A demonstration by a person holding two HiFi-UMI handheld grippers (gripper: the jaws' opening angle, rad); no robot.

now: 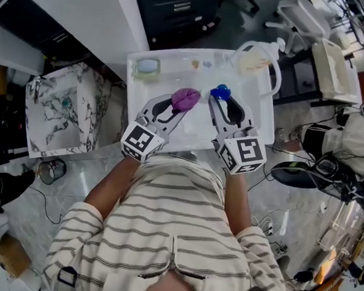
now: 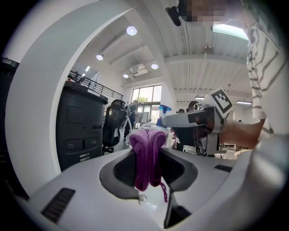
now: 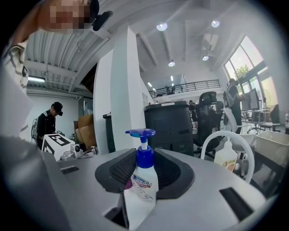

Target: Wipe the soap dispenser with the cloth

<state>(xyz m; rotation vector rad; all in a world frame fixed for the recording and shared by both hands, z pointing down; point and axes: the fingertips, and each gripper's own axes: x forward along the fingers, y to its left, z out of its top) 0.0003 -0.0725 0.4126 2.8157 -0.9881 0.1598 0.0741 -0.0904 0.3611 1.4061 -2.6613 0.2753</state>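
Right gripper view first: where is the soap dispenser point(image 3: 143, 180)?
— Upright between the ribbed jaws of the right gripper point(image 3: 145, 170), which clamp its white body. The blue pump stands above them. The head view puts it over the middle of the white table point(image 1: 135, 106).

And the cloth point(image 2: 145, 146)?
— It's a purple bundle pinched in the left gripper point(image 2: 149, 168), jaws squeezed on it, with a loose strand hanging down. It is over the table's middle too, just left of the dispenser. I cannot tell whether the two touch.

Anything else on the table?
— A green-rimmed dish point(image 1: 147, 67) at its far-left corner, and a second bottle point(image 1: 253, 60) by its far-right corner.
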